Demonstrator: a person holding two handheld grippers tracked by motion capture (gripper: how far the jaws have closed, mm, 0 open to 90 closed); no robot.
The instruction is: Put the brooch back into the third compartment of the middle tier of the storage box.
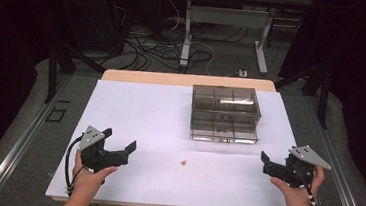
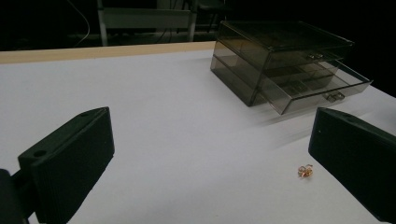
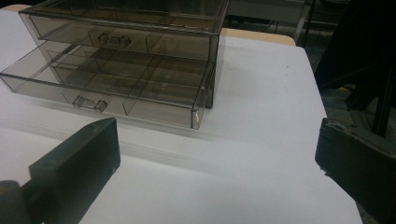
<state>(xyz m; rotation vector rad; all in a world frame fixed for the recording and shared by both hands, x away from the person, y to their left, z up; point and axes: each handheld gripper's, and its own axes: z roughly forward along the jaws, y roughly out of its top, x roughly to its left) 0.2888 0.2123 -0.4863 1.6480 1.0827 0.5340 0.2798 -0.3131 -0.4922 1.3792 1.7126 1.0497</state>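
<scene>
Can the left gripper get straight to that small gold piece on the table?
Probably yes. The left gripper is open, and bare table lies between it and the gold piece; the drawer box sits farther back.

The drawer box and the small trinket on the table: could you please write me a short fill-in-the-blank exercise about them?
1. The drawer box has its ____ drawer pulled out.
2. The small trinket lies on the ____ table.
3. The left gripper has its jaws ____.

Missing words: lower; white; open
</scene>
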